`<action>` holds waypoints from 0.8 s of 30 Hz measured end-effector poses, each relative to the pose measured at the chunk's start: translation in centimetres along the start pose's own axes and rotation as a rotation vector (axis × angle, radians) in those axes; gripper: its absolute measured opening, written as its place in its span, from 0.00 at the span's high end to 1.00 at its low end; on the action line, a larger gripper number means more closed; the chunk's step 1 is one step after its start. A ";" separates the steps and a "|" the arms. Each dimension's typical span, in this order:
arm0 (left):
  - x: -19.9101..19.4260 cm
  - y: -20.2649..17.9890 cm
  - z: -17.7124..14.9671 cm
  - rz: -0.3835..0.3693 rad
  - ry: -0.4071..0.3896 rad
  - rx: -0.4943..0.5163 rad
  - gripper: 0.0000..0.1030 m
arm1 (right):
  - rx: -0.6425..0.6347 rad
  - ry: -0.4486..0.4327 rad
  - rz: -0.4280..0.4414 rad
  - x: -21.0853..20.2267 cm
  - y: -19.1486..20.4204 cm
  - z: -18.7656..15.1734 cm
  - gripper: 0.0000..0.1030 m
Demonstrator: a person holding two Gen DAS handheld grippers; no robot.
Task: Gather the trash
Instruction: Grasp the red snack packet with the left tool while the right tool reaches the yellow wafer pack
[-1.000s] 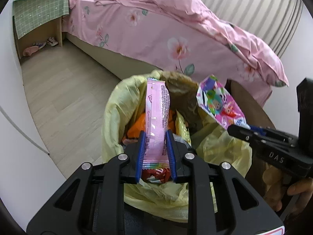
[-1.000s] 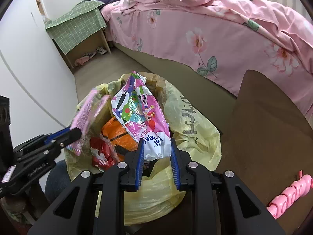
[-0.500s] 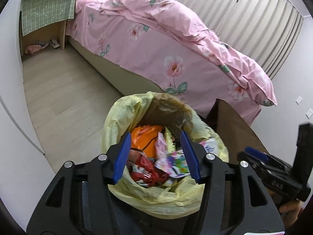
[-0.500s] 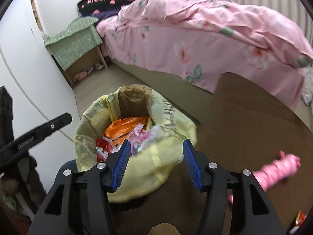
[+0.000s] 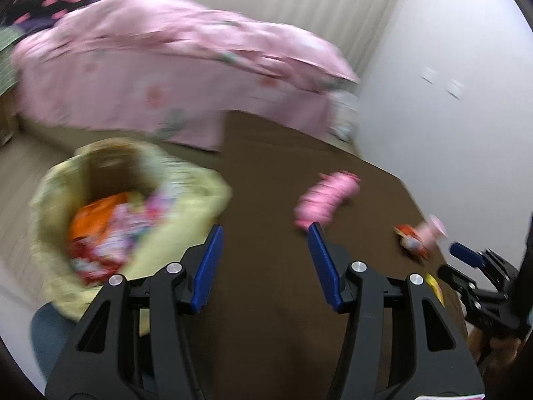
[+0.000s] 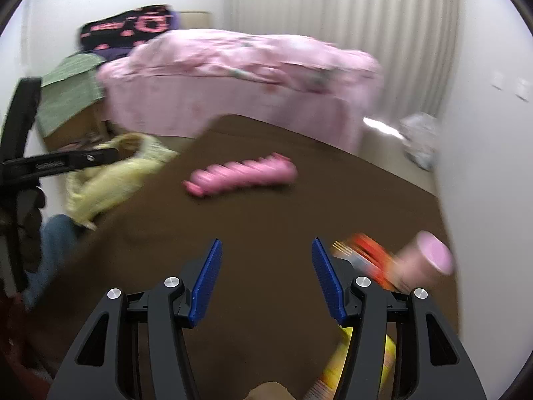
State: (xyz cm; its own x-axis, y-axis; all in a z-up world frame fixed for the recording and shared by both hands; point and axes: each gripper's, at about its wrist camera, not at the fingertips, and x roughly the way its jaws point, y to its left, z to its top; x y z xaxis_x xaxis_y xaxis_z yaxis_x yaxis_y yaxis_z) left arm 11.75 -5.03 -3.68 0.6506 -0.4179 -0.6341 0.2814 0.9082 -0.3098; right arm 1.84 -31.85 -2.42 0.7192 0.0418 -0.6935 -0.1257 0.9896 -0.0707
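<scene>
The bin's yellow bag (image 5: 186, 196) stands at the lower left, holding an orange packet and several bright wrappers. My left gripper (image 5: 265, 233) is open and empty over the brown table (image 5: 266, 153), just right of the bag. My right gripper (image 6: 266, 246) is also open and empty above the table. A red-orange wrapper (image 6: 369, 260) and a pink-topped cup (image 6: 429, 260) lie just right of its right finger. A yellow wrapper (image 6: 336, 366) shows under that finger. A long pink twisted item (image 6: 240, 175) lies further ahead on the table. Both views are blurred.
A bed with a pink floral cover (image 6: 233, 76) fills the far side, with a green-checked stand (image 6: 66, 93) at its left. A white plastic bag (image 6: 419, 140) sits on the floor by the right wall. Jeans-clad legs (image 6: 56, 233) show beside the bin.
Both grippers opened and dropped their wrappers into the bag: the pink one from the left, the cartoon-print one from the right. Both then swung right, away from the bin and over the table.
</scene>
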 end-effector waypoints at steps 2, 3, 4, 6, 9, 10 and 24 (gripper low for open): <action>1.0 -3.6 0.0 -0.120 0.011 0.097 0.49 | 0.062 0.019 -0.025 -0.9 -2.6 -2.2 0.49; 1.5 -5.0 -0.1 -0.178 0.014 0.139 0.48 | 0.086 0.023 -0.041 -1.4 -3.6 -3.1 0.49; 2.1 -6.8 -0.1 -0.256 0.019 0.193 0.46 | 0.107 0.026 -0.058 -1.9 -4.6 -4.2 0.49; 3.7 -10.5 -0.1 -0.380 0.043 0.313 0.45 | 0.139 0.030 -0.083 -2.6 -5.9 -5.9 0.49; 6.7 -14.8 0.1 -0.459 0.092 0.449 0.45 | 0.171 0.037 -0.087 -3.4 -7.0 -7.9 0.49; 8.1 -16.4 0.3 -0.482 0.121 0.483 0.45 | 0.175 0.039 -0.087 -3.4 -7.2 -8.4 0.49; 23.4 -24.3 1.3 -0.466 0.464 0.539 0.45 | 0.235 0.061 -0.027 -3.6 -8.5 -11.4 0.49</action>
State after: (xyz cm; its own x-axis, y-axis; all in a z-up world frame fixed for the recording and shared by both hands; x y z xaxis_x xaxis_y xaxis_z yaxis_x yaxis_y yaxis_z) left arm 21.06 -36.79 -10.03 0.0627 -0.6121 -0.7883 0.8230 0.4785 -0.3061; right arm -7.45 -41.98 -7.52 0.6764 0.0132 -0.7365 0.0611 0.9954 0.0739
